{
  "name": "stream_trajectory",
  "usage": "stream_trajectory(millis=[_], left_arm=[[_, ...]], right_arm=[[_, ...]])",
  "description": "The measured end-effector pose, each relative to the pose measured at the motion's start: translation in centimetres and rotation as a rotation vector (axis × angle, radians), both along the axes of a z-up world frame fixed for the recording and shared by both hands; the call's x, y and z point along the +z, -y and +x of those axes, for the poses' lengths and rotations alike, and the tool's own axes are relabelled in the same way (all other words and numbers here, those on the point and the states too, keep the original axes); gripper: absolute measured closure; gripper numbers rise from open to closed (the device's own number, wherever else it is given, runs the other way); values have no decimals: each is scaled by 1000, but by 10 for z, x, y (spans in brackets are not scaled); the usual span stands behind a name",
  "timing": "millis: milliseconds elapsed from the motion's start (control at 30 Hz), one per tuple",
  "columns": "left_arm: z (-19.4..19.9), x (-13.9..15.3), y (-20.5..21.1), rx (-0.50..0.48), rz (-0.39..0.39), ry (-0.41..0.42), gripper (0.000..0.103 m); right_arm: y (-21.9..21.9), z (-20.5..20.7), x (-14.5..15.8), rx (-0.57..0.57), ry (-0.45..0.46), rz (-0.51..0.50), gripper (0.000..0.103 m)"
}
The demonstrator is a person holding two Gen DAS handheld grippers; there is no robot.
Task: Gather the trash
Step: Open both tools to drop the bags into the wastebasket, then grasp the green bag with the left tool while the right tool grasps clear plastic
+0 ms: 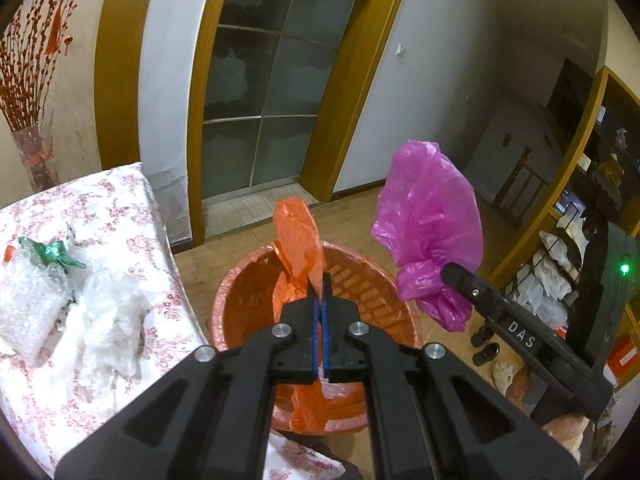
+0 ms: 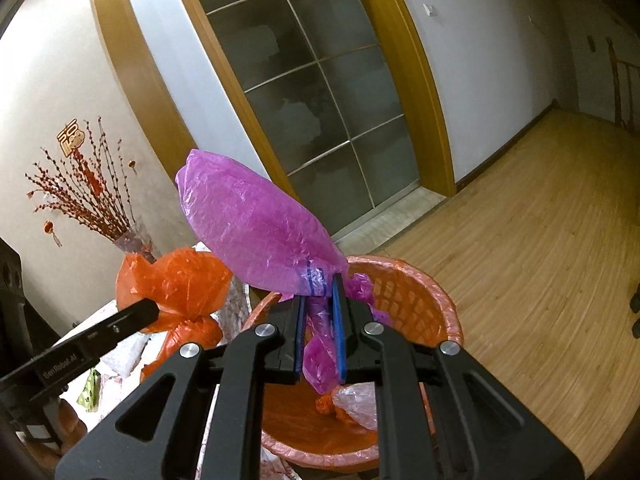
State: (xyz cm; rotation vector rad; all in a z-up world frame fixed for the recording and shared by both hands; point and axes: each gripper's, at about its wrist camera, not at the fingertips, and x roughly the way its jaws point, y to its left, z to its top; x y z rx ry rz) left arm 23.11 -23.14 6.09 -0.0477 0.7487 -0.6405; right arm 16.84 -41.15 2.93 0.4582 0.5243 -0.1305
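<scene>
The left tongs [image 1: 320, 292] are hiding the near part of the orange basket [image 1: 360, 280]. The picture's left edge is cutting off the counter [image 1: 120, 200]. The shelf items [image 1: 560, 264] at far right are blurring together.

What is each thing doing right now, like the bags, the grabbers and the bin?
left gripper: shut on the orange bag.
orange bag: pinched, held up over the bin.
right gripper: shut on the purple bag.
purple bag: puffed up, held above the bin.
bin: upright, open, lined with orange plastic, some trash inside.
glass door: shut.
clear plastic wrap: crumpled, lying on the flowered cloth.
</scene>
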Motion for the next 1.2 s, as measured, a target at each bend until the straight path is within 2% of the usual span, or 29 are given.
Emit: stream_trajectory(millis=[167, 233, 267, 300, 367, 533, 600, 800, 933, 1200], left_arm=[[8, -8, 6, -12, -2, -19, 100], [11, -14, 10, -19, 3, -30, 99], [12, -16, 11, -16, 8, -32, 96], [14, -20, 12, -15, 16, -37, 88], [18, -28, 11, 2, 34, -41, 73], [23, -40, -3, 45, 69, -52, 69], [22, -43, -17, 75, 90, -41, 63], [13, -48, -60, 174, 164, 14, 53], [9, -55, -94, 249, 202, 24, 50], [4, -62, -166, 403, 228, 13, 45]], right_arm=[[7, 5, -6, -9, -6, 28, 89], [10, 8, -9, -17, -6, 43, 83], [11, 9, -11, -17, -7, 51, 80], [13, 11, -13, -12, -11, 59, 73], [13, 13, -18, -15, -22, 59, 67], [11, 13, -27, -37, -56, 39, 63], [10, 12, -28, -41, -64, 23, 63], [-8, 16, -28, -22, -88, -38, 63], [-26, 21, -28, 22, -89, -52, 63], [-71, 36, -31, 131, -110, -76, 63]])
